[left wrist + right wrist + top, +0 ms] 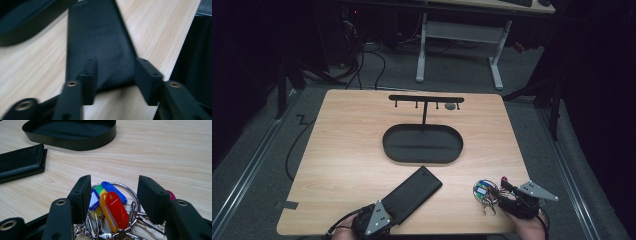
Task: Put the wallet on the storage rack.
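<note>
Left gripper: we see our left gripper (379,217) at the near edge of the table (342,150), low in the high view, pointing up and to the right along the black wallet.
Left gripper fingers: in the left gripper view our jaws stand apart with the near end of the wallet (100,42) lying between them; the pads do not press on it, with the right one clear of the wallet's edge.
Wallet: the long black wallet (412,194) lies flat on the wood, slanted from the near left toward the tray, its far corner close to the tray's rim but apart from it.
Right gripper: our right gripper (504,199) sits at the near right of the table, pointing left at the key bunch.
Right gripper fingers: in the right gripper view our jaws are held at a middling width on either side of the keys; no pad touches them.
Keys: the ring of keys (112,207) with red, orange, blue, green and yellow tags rests on the table between our right jaws, right of the wallet.
Tray: the black oval tray (422,146) sits mid-table, a black hook stand (426,100) rising behind it.
</note>
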`<state>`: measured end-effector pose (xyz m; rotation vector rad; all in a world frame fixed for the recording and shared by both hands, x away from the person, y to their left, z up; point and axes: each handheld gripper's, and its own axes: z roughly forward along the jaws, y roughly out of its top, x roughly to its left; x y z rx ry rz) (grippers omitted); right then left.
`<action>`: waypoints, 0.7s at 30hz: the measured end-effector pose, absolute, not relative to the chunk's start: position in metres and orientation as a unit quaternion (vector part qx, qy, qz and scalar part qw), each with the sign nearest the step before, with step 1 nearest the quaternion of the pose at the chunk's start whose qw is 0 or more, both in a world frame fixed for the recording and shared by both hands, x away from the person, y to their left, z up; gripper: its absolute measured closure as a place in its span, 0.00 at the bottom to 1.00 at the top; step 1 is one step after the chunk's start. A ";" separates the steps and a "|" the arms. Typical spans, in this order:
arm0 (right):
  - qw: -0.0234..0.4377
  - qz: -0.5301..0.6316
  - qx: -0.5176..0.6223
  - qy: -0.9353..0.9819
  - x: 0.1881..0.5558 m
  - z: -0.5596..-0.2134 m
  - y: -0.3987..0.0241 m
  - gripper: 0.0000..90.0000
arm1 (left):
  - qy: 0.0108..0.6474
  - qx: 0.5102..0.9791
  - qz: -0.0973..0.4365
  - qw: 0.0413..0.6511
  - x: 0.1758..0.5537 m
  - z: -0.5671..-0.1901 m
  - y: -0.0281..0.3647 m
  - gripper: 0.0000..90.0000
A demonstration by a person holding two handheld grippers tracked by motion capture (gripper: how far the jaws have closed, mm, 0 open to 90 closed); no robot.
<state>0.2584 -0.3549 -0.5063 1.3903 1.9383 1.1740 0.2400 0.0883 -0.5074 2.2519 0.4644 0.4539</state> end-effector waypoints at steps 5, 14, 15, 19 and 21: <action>0.237 0.429 0.509 0.708 0.258 -0.507 -0.355 0.51 | 0.150 0.898 0.203 0.360 0.249 -0.502 0.062 0.49; 0.234 0.428 0.515 0.705 0.259 -0.510 -0.359 0.51 | 0.135 0.904 0.215 0.344 0.250 -0.516 0.050 0.46; 0.233 0.428 0.517 0.704 0.259 -0.510 -0.359 0.51 | 0.136 0.904 0.210 0.346 0.251 -0.516 0.051 0.46; 0.235 0.427 0.522 0.700 0.258 -0.510 -0.359 0.51 | 0.130 0.904 0.227 0.337 0.249 -0.524 0.053 0.46; 0.236 0.428 0.524 0.697 0.257 -0.509 -0.358 0.51 | 0.127 0.902 0.235 0.339 0.249 -0.526 0.053 0.46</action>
